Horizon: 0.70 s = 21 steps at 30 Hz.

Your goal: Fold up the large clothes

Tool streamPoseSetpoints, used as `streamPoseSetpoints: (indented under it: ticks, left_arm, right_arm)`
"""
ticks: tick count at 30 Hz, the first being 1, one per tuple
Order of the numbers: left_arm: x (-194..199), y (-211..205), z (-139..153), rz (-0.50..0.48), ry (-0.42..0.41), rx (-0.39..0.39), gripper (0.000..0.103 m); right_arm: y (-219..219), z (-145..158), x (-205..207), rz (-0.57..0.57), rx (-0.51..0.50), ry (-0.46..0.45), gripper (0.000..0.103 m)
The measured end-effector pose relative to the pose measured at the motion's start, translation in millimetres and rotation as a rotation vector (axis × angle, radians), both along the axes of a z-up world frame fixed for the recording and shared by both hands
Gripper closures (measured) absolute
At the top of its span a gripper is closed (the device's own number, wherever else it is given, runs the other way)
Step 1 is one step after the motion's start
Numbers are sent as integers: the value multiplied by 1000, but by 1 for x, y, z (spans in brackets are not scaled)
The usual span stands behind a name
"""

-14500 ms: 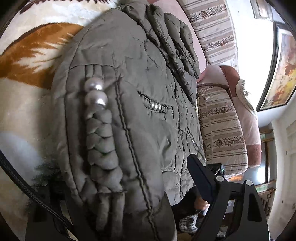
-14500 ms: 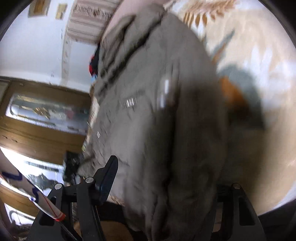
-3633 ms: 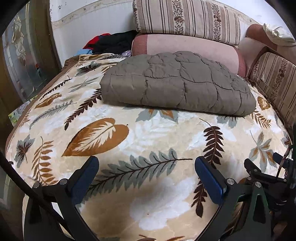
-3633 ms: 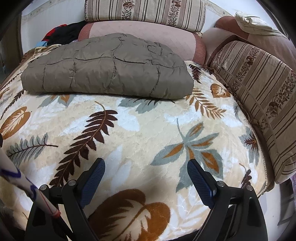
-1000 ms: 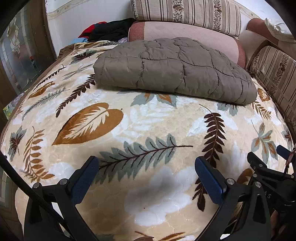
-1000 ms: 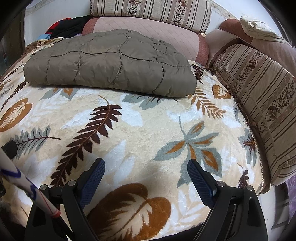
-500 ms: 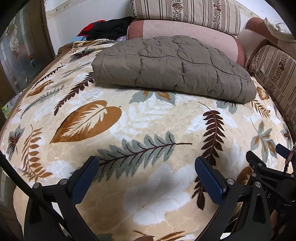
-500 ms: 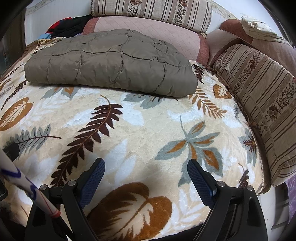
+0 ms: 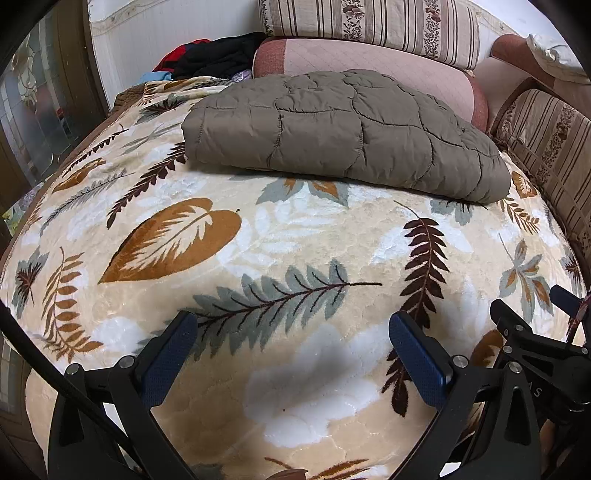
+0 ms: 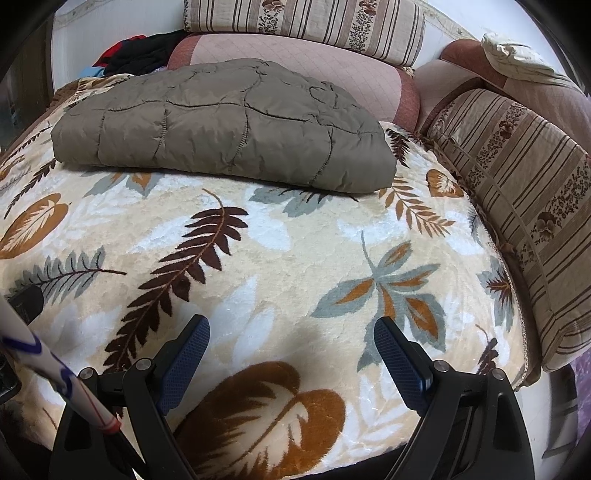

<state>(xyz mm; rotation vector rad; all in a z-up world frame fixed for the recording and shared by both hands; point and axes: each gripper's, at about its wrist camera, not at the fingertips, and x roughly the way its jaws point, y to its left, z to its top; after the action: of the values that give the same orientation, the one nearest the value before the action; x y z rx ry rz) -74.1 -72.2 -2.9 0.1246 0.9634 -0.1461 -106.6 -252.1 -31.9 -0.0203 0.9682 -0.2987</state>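
Both hand-held grippers hover low over the near edge of the bed with their blue-padded fingers spread wide and nothing between them: the left gripper (image 9: 290, 328) above a grey-green fern print, the right gripper (image 10: 291, 334) above a brown leaf print.

No containers show in either view. From left to right, the far left holds a wooden door with patterned glass (image 9: 33, 99), then a white wall. A heap of dark and red clothes (image 9: 218, 55) lies at the far left corner of the bed. The folded olive quilted jacket (image 9: 343, 129) lies across the far part of the leaf-patterned blanket (image 9: 295, 236), well apart from both grippers, its far edge against a pink bolster (image 9: 369, 59). A striped cushion (image 9: 369, 22) sits on top of the bolster. Along the right side runs another striped cushion (image 10: 524, 177), touching the blanket's edge, with a crumpled pale cloth (image 10: 517, 55) up on the backrest behind it.
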Motion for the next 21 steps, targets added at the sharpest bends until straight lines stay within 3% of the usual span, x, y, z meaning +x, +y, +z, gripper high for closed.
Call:
streamPoseSetpoints:
  ticks: [21]
  left_arm:
    - [-1, 0, -3, -17, 11, -13, 0]
  right_arm:
    - [6, 1, -1, 17, 12, -9, 9]
